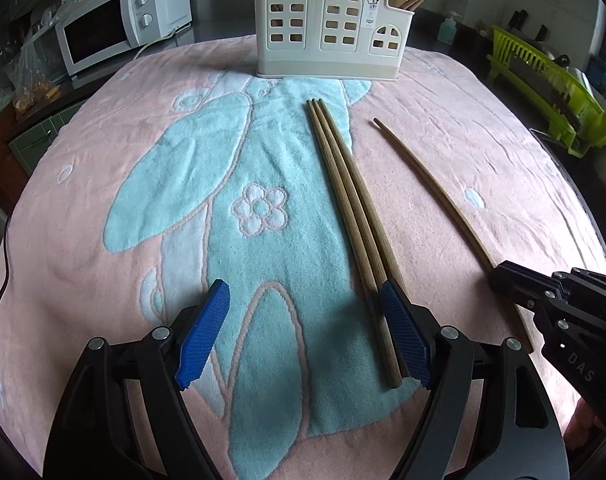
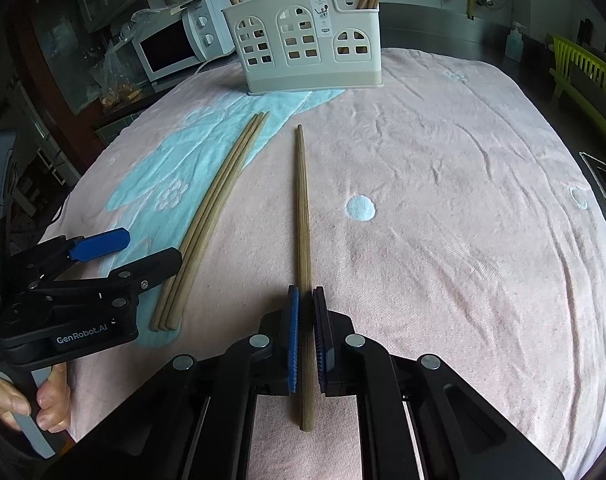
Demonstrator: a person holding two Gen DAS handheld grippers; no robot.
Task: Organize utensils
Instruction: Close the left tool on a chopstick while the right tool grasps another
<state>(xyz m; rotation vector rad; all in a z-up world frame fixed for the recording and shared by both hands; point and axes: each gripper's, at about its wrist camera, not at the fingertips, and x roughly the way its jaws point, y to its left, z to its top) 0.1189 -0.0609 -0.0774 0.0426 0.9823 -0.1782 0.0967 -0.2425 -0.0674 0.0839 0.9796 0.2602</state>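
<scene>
A pink and teal towel [image 1: 443,168] covers the table, and everything lies on it. Off its far left corner stands a white microwave [image 1: 115,36] with a plastic bag beside it.

Near the towel's near edge, left of centre, the left gripper [image 1: 303,332] hangs with its blue pads [image 1: 203,336] spread wide and nothing between them. Its right pad sits just beside, perhaps touching, the near ends of three chopsticks [image 1: 343,200]. These lie bunched side by side, running from the near edge towards the far edge over the teal pattern. In the right wrist view a hand [image 2: 43,400] grasps this gripper's handle at the near left corner.

At the middle of the far edge stands a cream holder [image 1: 327,28] with arched window cutouts. More chopsticks stick up from its left and right compartments.

Right of the bunch, well apart from it, lies a single chopstick [image 2: 303,216], also pointing towards the holder. The right gripper [image 2: 306,340] is clamped on it near its near end, pads pressing both sides, with a short stub reaching back past the pads.

Beyond the towel's right edge stands a green rack [image 1: 543,80].
</scene>
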